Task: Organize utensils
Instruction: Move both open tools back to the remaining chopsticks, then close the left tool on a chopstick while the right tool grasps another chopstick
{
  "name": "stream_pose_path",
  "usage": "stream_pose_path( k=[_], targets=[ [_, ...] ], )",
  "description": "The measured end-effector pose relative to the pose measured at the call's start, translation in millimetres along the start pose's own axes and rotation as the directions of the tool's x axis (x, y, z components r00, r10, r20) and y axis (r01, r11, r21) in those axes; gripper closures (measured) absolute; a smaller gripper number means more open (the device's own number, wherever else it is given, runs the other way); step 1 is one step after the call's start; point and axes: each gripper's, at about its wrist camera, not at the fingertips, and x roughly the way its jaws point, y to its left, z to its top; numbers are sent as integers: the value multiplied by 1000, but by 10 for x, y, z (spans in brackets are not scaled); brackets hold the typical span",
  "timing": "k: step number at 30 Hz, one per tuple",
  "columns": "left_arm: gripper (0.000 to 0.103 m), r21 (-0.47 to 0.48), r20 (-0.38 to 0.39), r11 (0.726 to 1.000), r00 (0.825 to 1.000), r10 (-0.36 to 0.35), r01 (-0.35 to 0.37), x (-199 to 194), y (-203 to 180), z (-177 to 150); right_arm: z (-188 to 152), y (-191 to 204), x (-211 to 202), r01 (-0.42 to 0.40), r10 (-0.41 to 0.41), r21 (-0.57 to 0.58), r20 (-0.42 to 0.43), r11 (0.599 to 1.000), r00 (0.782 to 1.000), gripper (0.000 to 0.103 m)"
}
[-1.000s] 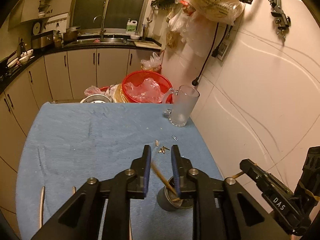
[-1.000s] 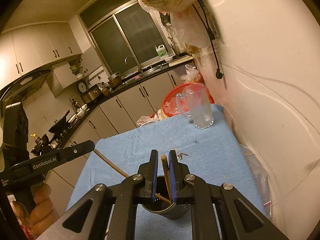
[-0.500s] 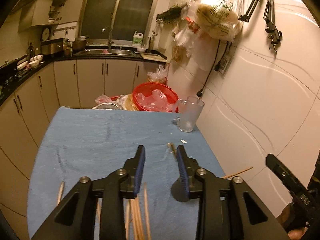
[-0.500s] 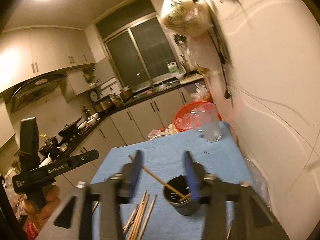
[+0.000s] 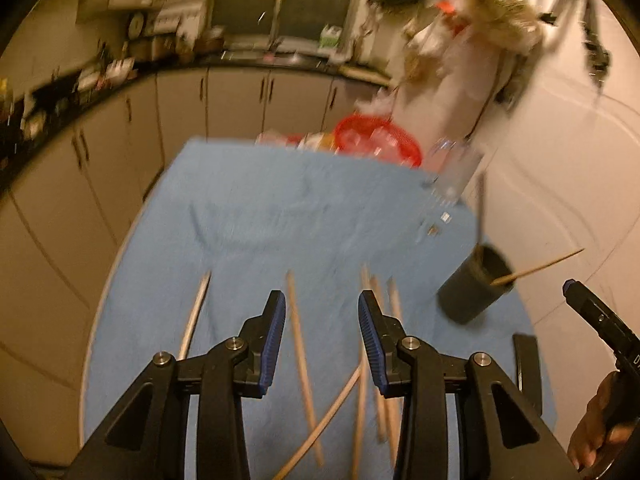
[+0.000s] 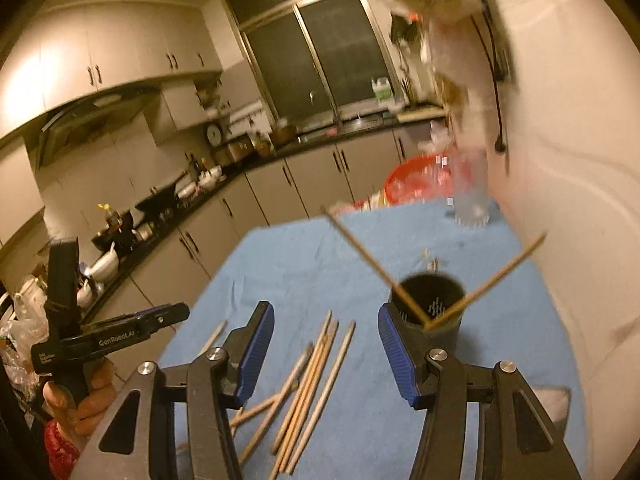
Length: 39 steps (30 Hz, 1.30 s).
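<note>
Step in hand: judged from the layout, fetching the next loose chopstick for the holder; two chopsticks already lean in it.
Left gripper [image 5: 322, 334]: jaws apart, having just been opening, nothing between the pads; it hangs over the scattered chopsticks [image 5: 298, 344] near the table's near edge.
Right gripper [image 6: 326, 346]: jaws wide apart, empty, just opened; the bundle of chopsticks [image 6: 308, 380] lies on the cloth below and between its fingers.
Black holder [image 6: 434, 312]: upright near the table's right edge, just beyond the right gripper's right finger; two sticks [image 6: 370, 260] cross in it, leaning to opposite sides.
Doing it well: single out one stick lying clear of the pile, come down with the pads either side of it, and close near its middle so it does not pivot. The crossed sticks in the heap will likely drag neighbours if gripped where they overlap.
Risk: the leaning sticks overhang the holder's rim; a passing finger could tip it.
Table [image 5: 248, 216]: covered by a blue cloth, a few small scraps toward the far right corner.
Glass mug [image 6: 470, 196]: at the far right corner, well apart from the holder.
Room: kitchen, cream cabinets, dark counter and window beyond; a red basket [image 5: 378, 140] past the table's far edge; views blurred.
</note>
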Motion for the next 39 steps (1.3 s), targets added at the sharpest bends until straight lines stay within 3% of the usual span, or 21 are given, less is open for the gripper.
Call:
stream_pose_path(
  k=[5, 11, 15, 19, 23, 24, 26, 31, 33, 34, 39],
  targets=[
    [64, -22, -126, 1000, 992, -17, 14, 390, 103, -196, -286, -87, 333, 11, -9, 19, -122, 1000, 993, 45],
    [64, 41, -237, 997, 970, -47, 58, 819, -291, -228, -568, -240, 540, 27, -15, 54, -207, 998, 978, 46],
    [64, 86, -316, 996, 949, -3, 32, 1189, -518, -241, -636, -371, 564, 43, -24, 76, -224, 996, 974, 46],
    [67, 119, -344, 993, 937, 62, -22, 1467, -632, -204, -656, -427, 551, 46, -25, 85, -230, 995, 973, 46],
    [82, 142, -378, 989, 921, 97, -46, 1696, -675, -196, -642, -459, 540, 48, -28, 84, -230, 995, 973, 46],
    [91, 150, -376, 986, 919, 121, -68, 1740, -688, -189, -632, -442, 546, 50, -29, 84, -231, 995, 973, 46],
    [94, 161, -360, 982, 920, 155, -103, 1759, -684, -167, -622, -431, 566, 51, -29, 86, -234, 995, 972, 46],
    [95, 86, -321, 992, 940, 112, -89, 1571, -475, -164, -581, -304, 682, 44, -29, 50, -265, 998, 964, 47],
    [95, 58, -285, 994, 953, 102, -89, 1397, -348, -173, -542, -229, 805, 50, -41, 27, -284, 998, 958, 55],
    [95, 50, -270, 994, 957, 103, -93, 1306, -281, -190, -534, -201, 869, 55, -47, 18, -295, 998, 954, 68],
    [95, -13, -211, 996, 974, 82, -87, 967, 25, -178, -449, -43, 1317, 108, -113, -36, -338, 994, 934, 68]
  ],
)
